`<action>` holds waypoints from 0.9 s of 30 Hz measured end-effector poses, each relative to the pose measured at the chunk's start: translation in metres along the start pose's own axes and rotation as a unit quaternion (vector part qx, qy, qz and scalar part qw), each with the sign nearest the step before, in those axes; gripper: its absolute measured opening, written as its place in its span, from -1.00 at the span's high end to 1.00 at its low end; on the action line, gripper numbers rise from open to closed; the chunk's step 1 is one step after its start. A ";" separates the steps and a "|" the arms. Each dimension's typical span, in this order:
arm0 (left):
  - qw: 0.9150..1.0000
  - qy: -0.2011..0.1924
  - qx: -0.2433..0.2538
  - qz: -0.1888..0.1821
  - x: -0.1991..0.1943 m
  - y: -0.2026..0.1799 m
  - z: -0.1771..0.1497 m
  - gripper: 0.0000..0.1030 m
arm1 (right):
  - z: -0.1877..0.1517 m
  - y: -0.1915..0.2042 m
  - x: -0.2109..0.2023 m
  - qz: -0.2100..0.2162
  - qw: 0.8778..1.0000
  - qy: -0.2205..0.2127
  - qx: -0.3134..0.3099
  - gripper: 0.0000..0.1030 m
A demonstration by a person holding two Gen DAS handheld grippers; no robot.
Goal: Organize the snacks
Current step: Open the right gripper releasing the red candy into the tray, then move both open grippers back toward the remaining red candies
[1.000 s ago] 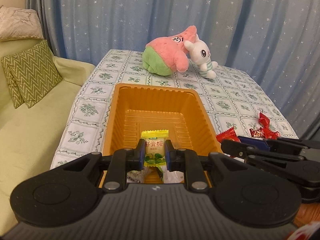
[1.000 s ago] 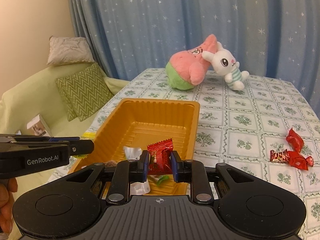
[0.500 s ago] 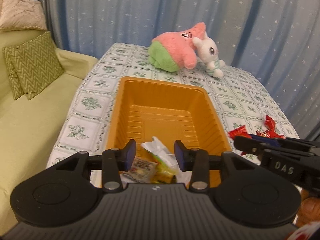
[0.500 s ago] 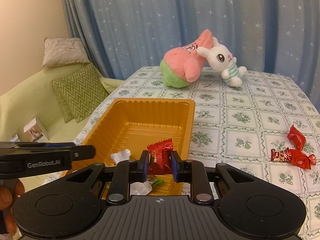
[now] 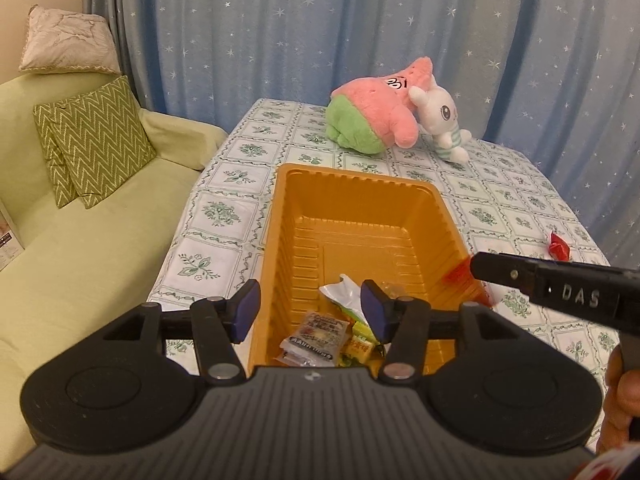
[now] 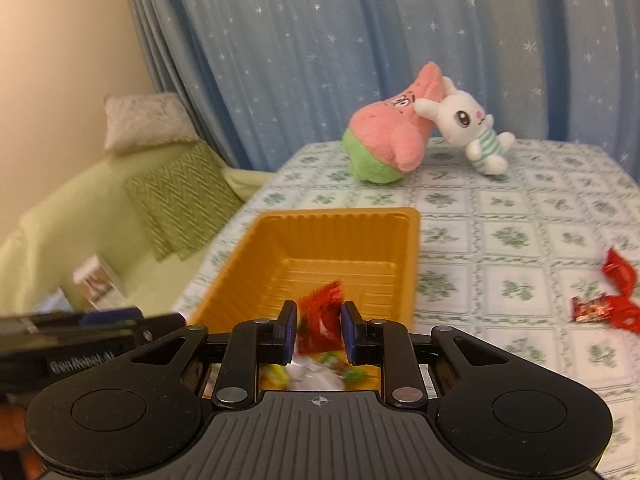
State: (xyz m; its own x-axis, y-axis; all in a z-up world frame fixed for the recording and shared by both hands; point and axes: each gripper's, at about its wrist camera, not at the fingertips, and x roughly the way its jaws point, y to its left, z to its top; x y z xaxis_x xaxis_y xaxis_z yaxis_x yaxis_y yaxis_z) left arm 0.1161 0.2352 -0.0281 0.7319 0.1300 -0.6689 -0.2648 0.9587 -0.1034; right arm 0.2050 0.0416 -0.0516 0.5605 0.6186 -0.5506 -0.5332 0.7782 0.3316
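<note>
An orange plastic tray [image 5: 304,200] [image 6: 404,240] sits on the patterned tablecloth. Several wrapped snacks [image 5: 320,332] lie at its near end. My left gripper [image 5: 310,312] is open and empty above those snacks. My right gripper [image 6: 319,332] has its jaws slightly apart around a red wrapped candy [image 6: 322,320], blurred, over the tray's near end; whether it still grips is unclear. The right gripper's finger [image 5: 552,284] enters the left wrist view from the right. More red candies [image 6: 612,300] lie on the table to the right; one of them shows in the left wrist view [image 5: 559,246].
A pink and green plush [image 5: 376,116] [image 6: 384,140] and a white bunny plush [image 5: 440,120] [image 6: 472,128] lie at the table's far end. A green sofa with zigzag cushions [image 5: 88,144] stands to the left. Blue starred curtains hang behind.
My left gripper opened and let the green-yellow candy fall into the tray, then rose. My right gripper moved left over the tray's near end and its jaws widened around the red candy.
</note>
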 end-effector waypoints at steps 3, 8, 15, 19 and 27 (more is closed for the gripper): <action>1.000 -0.001 -0.002 0.002 -0.004 0.001 -0.003 -0.07 | 0.002 -0.008 0.000 0.001 1.000 0.004 0.026 0.05; 1.000 -0.006 -0.004 0.003 -0.018 -0.003 -0.010 -0.12 | -0.004 -0.021 -0.025 -0.013 0.999 -0.006 0.051 -0.23; 1.000 -0.020 -0.006 -0.005 -0.050 -0.019 -0.021 -0.31 | -0.031 -0.035 -0.074 -0.058 0.996 -0.008 0.065 -0.23; 1.000 -0.025 -0.010 -0.015 -0.069 -0.032 -0.031 -0.38 | -0.042 -0.033 -0.102 -0.084 0.995 -0.017 0.040 -0.23; 0.999 -0.028 -0.010 -0.042 -0.095 -0.062 -0.049 -0.50 | -0.060 -0.047 -0.146 -0.118 0.991 -0.026 0.047 -0.23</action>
State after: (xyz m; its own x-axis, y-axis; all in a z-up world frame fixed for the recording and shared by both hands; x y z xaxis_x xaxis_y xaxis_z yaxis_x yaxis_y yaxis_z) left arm 0.0322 0.1506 0.0063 0.7853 0.0637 -0.6158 -0.2130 0.9618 -0.1721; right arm 0.1103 -0.0916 -0.0327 0.6962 0.4200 -0.5821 -0.3223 0.9075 0.2694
